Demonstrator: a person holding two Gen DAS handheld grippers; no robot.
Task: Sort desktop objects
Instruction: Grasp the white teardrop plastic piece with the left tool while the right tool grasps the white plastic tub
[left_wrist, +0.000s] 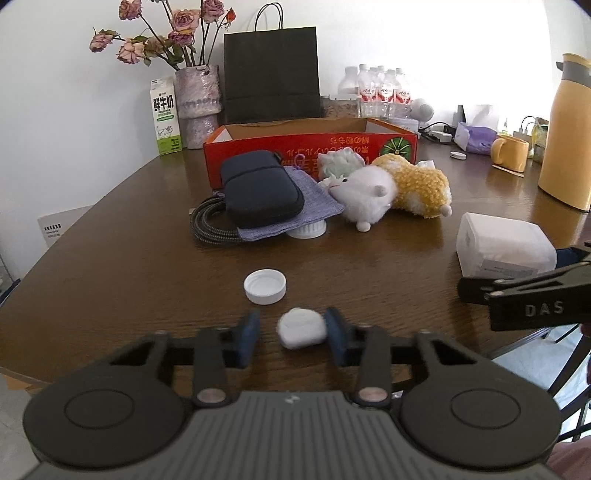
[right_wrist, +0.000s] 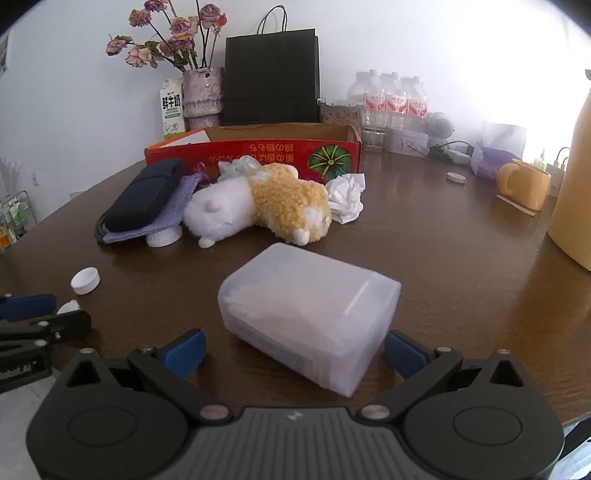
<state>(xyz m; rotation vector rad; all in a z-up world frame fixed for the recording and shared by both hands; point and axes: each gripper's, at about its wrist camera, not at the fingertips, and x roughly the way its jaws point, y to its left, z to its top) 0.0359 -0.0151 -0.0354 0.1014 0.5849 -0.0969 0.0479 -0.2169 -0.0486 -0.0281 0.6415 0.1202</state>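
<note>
Sorting barely begun; the red box (left_wrist: 295, 147) shows nothing inside as far as visible, while plush toys (left_wrist: 384, 192), pouch (left_wrist: 262, 192) and loose cap (left_wrist: 265, 286) lie on the counter (left_wrist: 129, 258) in front of it; left gripper (left_wrist: 291, 328) fingers half-closed around a white wad (left_wrist: 301, 326), right pad touching, left pad apart; right gripper (right_wrist: 293, 350) fingers spread either side of the translucent box (right_wrist: 306, 314); carton left of red box reads "鲜牛奶"; right gripper marked "DAS"
</note>
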